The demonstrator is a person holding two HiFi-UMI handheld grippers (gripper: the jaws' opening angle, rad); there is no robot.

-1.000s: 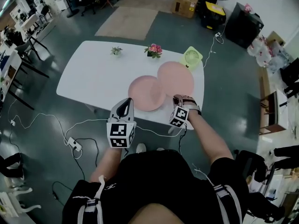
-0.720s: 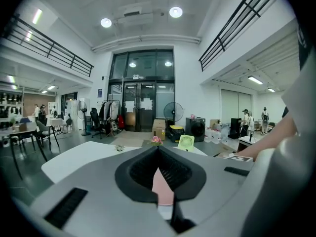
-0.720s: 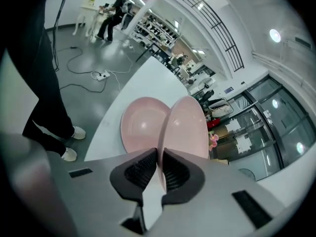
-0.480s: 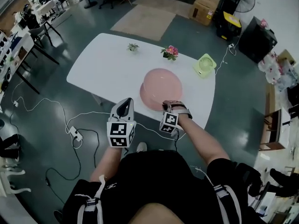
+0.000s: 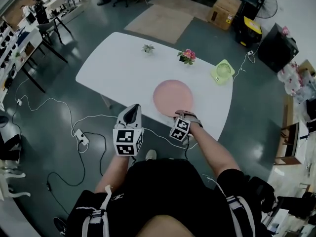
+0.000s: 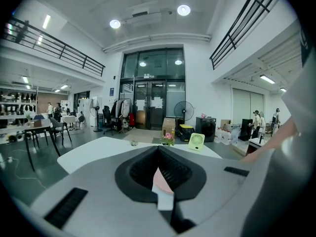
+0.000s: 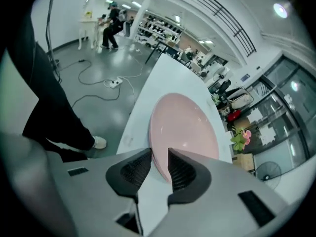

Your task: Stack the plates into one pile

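Below you, a white table (image 5: pixel 113 68) with rounded corners stands on a dark, glossy floor (image 5: pixel 247 127). Its long side runs from upper left to lower right of the head view. Beyond it lie a tan mat (image 5: pixel 159 22) and a cardboard box (image 5: pixel 224 9), and a power strip (image 5: pixel 81 138) trails cables at the left. Along the table's far edge are a small plant (image 5: pixel 147 48), pink flowers (image 5: pixel 186 56) and a pale green fan (image 5: pixel 222 72).

The plates (image 5: pixel 173 98) sit as one pink pile, flat and face up, toward the table's lower right end. Being round, they show no long axis from above. In the right gripper view the pile reads as an oval stretched toward the upper right, with a double rim on its left.

Your right gripper (image 7: pixel 159 154) is released, and the pile's near rim shows in the gap between its jaws. Whether either jaw touches the rim is unclear. Your left gripper (image 5: pixel 132 109) is clenched on nothing at the table's near edge. Only a sliver of pink and white shows between its jaws. You cannot count the plates in the pile, and your torso fills the bottom of the head view.
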